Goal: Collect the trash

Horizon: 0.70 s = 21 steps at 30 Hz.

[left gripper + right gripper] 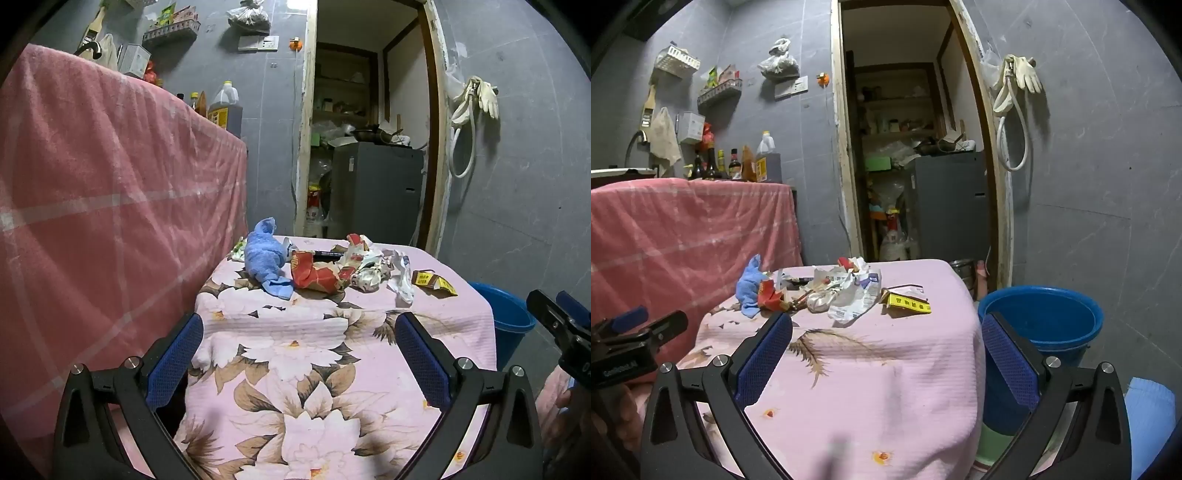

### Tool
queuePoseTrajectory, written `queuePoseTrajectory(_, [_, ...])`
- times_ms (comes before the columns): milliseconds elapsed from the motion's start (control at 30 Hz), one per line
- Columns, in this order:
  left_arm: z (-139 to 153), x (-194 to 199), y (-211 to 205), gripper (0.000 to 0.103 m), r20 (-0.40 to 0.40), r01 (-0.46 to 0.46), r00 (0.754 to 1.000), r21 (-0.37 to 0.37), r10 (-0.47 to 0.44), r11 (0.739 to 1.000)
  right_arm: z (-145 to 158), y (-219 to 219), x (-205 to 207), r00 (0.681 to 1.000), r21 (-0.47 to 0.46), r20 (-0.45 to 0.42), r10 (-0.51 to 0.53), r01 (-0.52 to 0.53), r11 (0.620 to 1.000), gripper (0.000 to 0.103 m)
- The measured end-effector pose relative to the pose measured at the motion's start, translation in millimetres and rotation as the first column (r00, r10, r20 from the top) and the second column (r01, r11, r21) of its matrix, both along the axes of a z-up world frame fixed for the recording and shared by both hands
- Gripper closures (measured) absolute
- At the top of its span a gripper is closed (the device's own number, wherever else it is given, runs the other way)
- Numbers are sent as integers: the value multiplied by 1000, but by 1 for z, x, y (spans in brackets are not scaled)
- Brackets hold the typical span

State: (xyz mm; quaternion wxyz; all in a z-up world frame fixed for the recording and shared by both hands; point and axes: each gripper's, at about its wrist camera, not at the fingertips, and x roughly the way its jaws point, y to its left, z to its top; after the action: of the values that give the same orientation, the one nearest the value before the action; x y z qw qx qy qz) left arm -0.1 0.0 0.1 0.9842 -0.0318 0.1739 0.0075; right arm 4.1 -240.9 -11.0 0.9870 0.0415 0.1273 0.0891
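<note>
Fingers of the left gripper (299, 354) and the right gripper (886, 354) are spread wide, with nothing held between them, above the near part of a pink floral tablecloth (317, 373). Farther back, trash is heaped: a red wrapper (314, 275), crumpled paper (849, 295) and a yellow carton (908, 301), beside a blue cloth (264, 254). A blue bucket (1041, 317) is seen right of the table.

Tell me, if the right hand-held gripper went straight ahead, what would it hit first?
Probably the crumpled white wrapper in the trash pile; the right hand-held gripper is open and tilted slightly down over bare tablecloth. Depth is uncertain.
</note>
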Motion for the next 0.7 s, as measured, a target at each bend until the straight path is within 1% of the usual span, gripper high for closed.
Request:
queuePoseTrajectory(367, [0, -1, 2, 1, -3, 2, 1000, -8, -2, 1000, 0, 4, 0, 1000, -8, 1, 1, 0, 1000, 0])
queuePoseTrajectory(700, [-3, 1, 3, 1, -4, -3, 1000, 0, 3, 1000, 1, 3, 0, 1000, -10, 1, 0, 0, 1000, 0])
